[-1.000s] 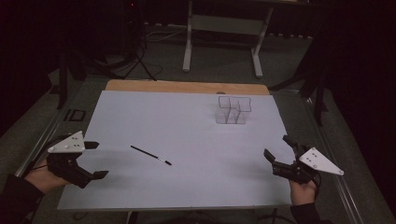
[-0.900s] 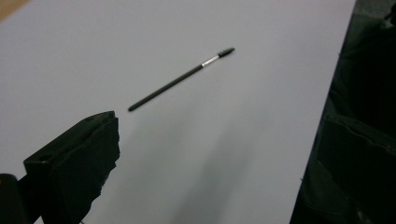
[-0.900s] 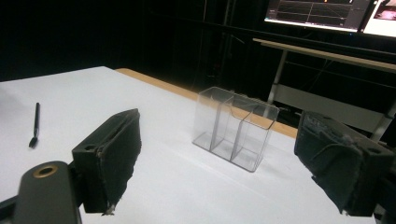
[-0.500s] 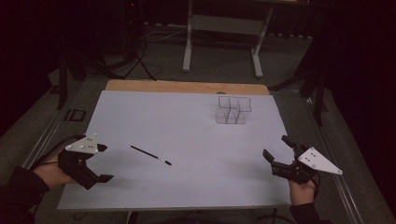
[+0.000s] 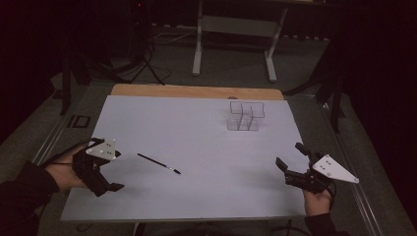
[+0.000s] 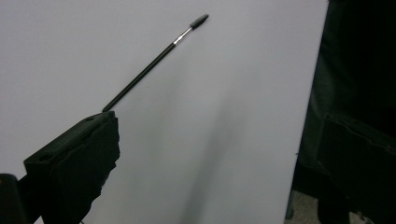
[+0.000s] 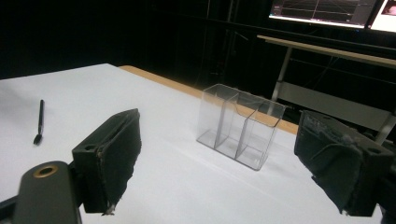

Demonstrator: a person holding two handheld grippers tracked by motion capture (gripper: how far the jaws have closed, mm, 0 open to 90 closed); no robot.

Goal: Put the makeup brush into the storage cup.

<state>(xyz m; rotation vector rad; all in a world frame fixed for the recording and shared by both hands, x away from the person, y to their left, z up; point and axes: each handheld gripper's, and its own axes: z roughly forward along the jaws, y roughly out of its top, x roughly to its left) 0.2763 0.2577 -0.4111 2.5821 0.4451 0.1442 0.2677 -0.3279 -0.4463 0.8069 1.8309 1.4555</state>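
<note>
Left gripper (image 5: 101, 169) sits at the near left of the white counter (image 5: 196, 128), jaws parted and holding nothing. Just to its right lies the thin black brush (image 5: 158, 163), flat on the counter, handle end toward the gripper, bristle tip pointing right and slightly nearer. In the left gripper view the brush (image 6: 154, 59) runs away from the tip of one jaw; handle end looks very close to that jaw, but I cannot tell whether they touch.

Right gripper (image 5: 295, 169) rests at the near right edge, jaws spread wide, nothing between them. Its own view looks straight at the clear three-compartment holder (image 7: 240, 126), which stands upright at the far right of the counter (image 5: 244, 116), all compartments empty as far as I can see.

Reading of the step: approach phase. The left gripper is lining up on the brush; no grasp yet. The holder looks like the likely destination, well apart from the brush.

Next move, as I judge it: bring the left jaws down astride the slim handle, square across it, then clench. The brush is thin and lies flat, so the jaws must reach right down to the counter surface or it may roll aside.
</note>
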